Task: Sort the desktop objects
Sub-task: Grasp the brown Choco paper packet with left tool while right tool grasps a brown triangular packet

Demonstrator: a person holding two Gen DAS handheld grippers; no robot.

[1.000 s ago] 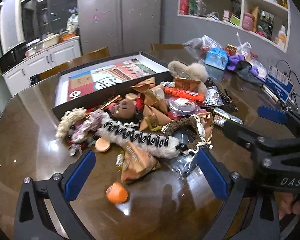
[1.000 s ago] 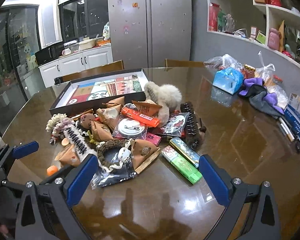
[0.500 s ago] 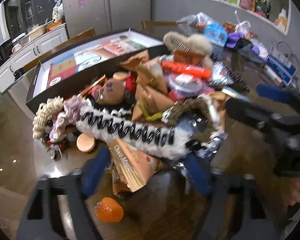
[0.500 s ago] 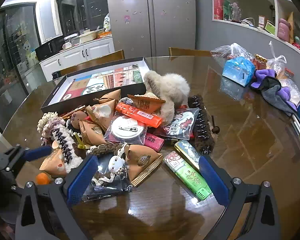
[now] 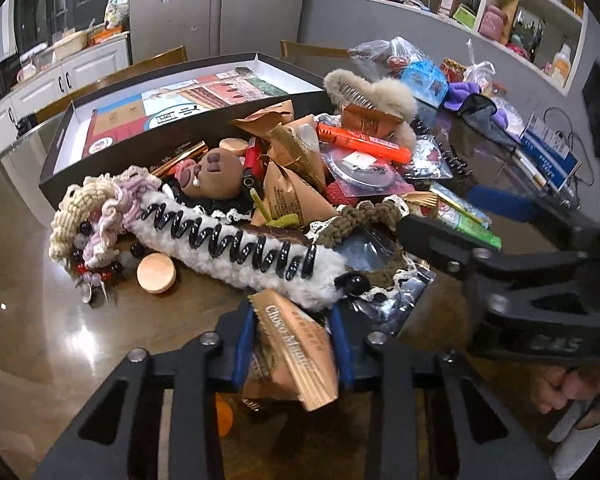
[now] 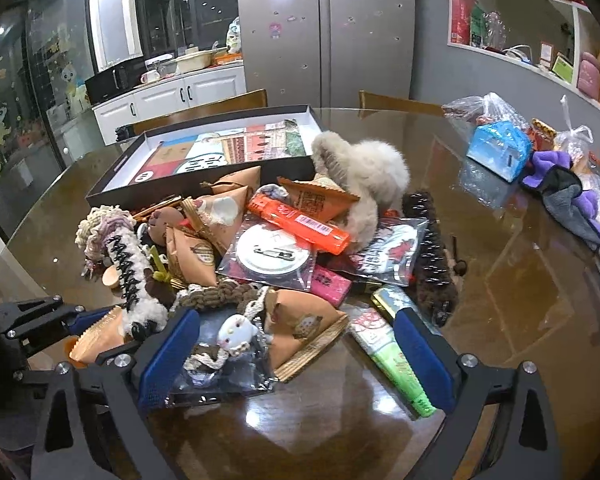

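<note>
At the near edge of the pile, the left gripper (image 5: 294, 344) has just closed on a Choco snack packet (image 5: 296, 354), right gripper (image 6: 296, 354) gapes wide and empty, box (image 6: 112, 184) has nothing sorted in yet, basically everything's left.

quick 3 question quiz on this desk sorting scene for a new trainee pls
1. True or false: the left gripper has its pads pressed on a tan snack packet.
2. Which of these lies on top of the clear bagged round badge? A) the orange lighter B) the green tube C) the blue box
3. Fill in: the right gripper is ____, with nothing gripped between its pads.

Key
1. True. Its jaws have just been closing, and the packet is pinched between the blue pads.
2. A. One end of the lighter overlaps the bag.
3. Open. It hangs over a bagged knitted charm and a second tan packet.
</note>
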